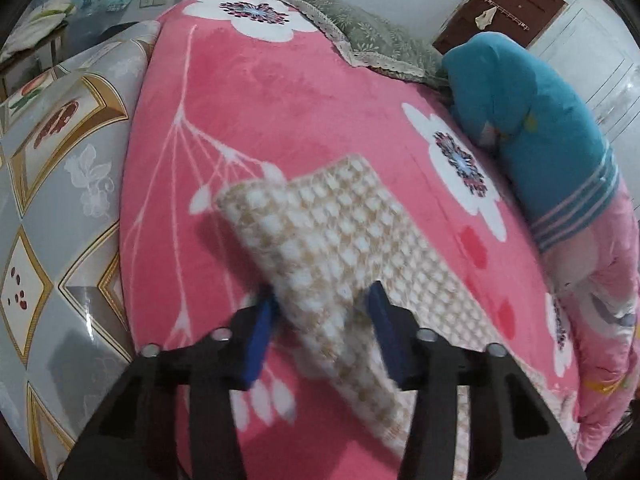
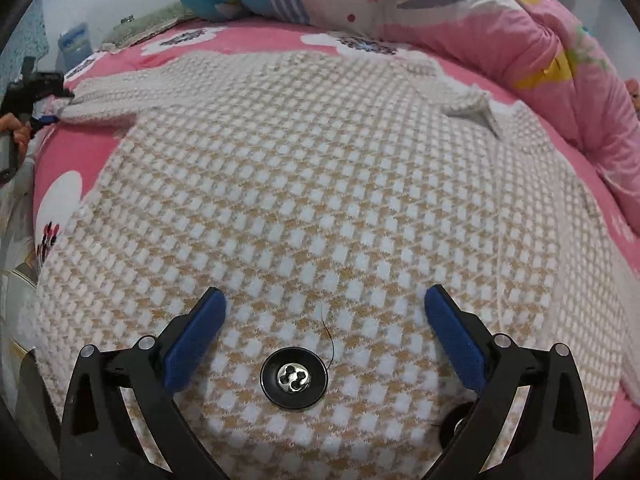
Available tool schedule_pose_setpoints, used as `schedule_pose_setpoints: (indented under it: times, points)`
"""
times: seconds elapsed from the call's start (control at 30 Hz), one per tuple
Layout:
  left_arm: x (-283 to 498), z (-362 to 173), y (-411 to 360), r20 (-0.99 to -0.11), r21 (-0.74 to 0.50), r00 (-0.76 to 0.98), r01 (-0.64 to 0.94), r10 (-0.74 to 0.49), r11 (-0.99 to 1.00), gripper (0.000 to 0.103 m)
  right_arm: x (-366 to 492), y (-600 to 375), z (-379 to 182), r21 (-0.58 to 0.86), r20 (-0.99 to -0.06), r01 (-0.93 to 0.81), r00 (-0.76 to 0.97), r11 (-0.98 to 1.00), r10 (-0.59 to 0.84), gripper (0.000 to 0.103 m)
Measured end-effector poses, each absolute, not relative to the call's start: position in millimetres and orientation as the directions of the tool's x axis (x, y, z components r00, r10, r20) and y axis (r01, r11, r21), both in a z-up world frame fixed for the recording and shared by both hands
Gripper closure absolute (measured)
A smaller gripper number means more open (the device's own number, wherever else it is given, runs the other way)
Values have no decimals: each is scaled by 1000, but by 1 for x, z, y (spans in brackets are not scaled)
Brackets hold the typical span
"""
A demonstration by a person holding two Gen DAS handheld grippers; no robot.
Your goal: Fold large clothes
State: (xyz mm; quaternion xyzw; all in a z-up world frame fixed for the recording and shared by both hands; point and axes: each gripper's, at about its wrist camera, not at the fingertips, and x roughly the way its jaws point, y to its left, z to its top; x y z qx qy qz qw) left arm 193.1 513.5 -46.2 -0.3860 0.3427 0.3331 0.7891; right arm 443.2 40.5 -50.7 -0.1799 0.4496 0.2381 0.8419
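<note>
Big black button [image 2: 294,377] w/ a metal centre sits right under the right gripper [image 2: 325,304], between its blue pads [image 2: 195,338], a loose dark thread curling off its right side. A 2nd button [image 2: 454,424] peeks out just behind the right finger. Right gripper is spread wide, holding nothing, hovering over the front of the beige-and-white checked knit coat [image 2: 320,184], which lies flat on the pink floral blanket [image 2: 80,148] and fills most of the view ahead. Coat's left sleeve [image 1: 320,236] stretches away far left of the right gripper, to where the left gripper [image 1: 322,304] has it: the sleeve runs between the blue pads [image 1: 260,340], lifted off the blanket and blurred, so pads look partly closed on it, tho actual contact is hard to confirm. Ahead-right of the left gripper, a teal-and-pink quilt [image 1: 532,128] is bunched up; farther ahead, a green lace-edged pillow [image 1: 372,36]. Left of that gripper, a patterned sheet [image 1: 60,184] hangs beside the bed.
</note>
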Motion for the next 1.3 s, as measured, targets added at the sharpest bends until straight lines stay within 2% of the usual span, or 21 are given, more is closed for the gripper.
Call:
schedule_pose_setpoints:
  times: [0.03, 0.1, 0.13, 0.27, 0.4, 0.5, 0.57, 0.67, 0.73, 0.83, 0.87, 0.97, 1.0, 1.03, 1.1, 1.13, 1.2, 1.3]
  points:
    - [194, -46, 510, -796, -370, 540, -792, 274, 486, 65, 438, 38, -50, -87, -843, -564, 482, 821, 241, 8]
    - [194, -41, 505, -791, -336, 529, -795, 306, 505, 81, 436, 34, -49, -94, -841, -563, 486, 821, 237, 8]
    - [195, -34, 500, -782, -309, 527, -791, 333, 528, 83, 436, 34, -49, -95, -841, -567, 485, 818, 239, 8]
    - [201, 7, 467, -696, -186, 554, -754, 457, 630, 87, 425, 5, -48, -39, -843, -567, 460, 823, 277, 8]
    - [212, 74, 393, -537, -72, 673, -638, 509, 767, 87, 430, -22, -41, 85, -830, -531, 431, 843, 354, 8]
    - [221, 123, 309, -416, 20, 796, -475, 440, 880, 87, 427, -49, -29, 131, -810, -479, 454, 868, 372, 8]
    - [223, 147, 243, -369, 71, 868, -330, 332, 941, 87, 423, -71, -22, 137, -795, -439, 487, 888, 363, 8]
    - [231, 157, 157, -384, 103, 913, -106, 138, 989, 87, 418, -106, -16, 158, -785, -373, 514, 914, 345, 8]
    - [239, 146, 115, -451, 56, 893, 25, 2, 998, 86, 413, -127, -16, 159, -788, -337, 523, 928, 325, 8]
    - [256, 101, 75, -590, -73, 793, 140, -156, 987, 81, 406, -146, -22, 92, -810, -274, 539, 957, 232, 8]
    - [260, 80, 67, -629, -118, 752, 159, -198, 980, 76, 407, -150, -27, 78, -819, -264, 533, 961, 213, 8]
    - [263, 21, 55, -739, -194, 627, 153, -248, 969, 47, 405, -156, -46, 32, -858, -263, 487, 964, 162, 8]
    - [258, 8, 54, -757, -199, 608, 137, -241, 970, 43, 402, -155, -50, 16, -859, -280, 488, 960, 157, 8]
    - [251, -3, 56, -761, -209, 601, 130, -245, 969, 41, 399, -153, -52, -5, -852, -299, 501, 954, 153, 8]
    - [237, -9, 65, -751, -241, 604, 126, -267, 962, 24, 392, -149, -54, -27, -846, -315, 512, 949, 146, 8]
    - [231, -10, 70, -733, -270, 618, 119, -284, 956, 20, 391, -149, -56, -21, -846, -316, 512, 948, 152, 8]
    - [218, -9, 84, -698, -309, 650, 106, -301, 945, 5, 385, -152, -58, 8, -842, -312, 511, 950, 175, 8]
    - [209, -21, 103, -697, -324, 663, 46, -272, 945, 4, 380, -165, -61, 47, -819, -321, 530, 946, 221, 8]
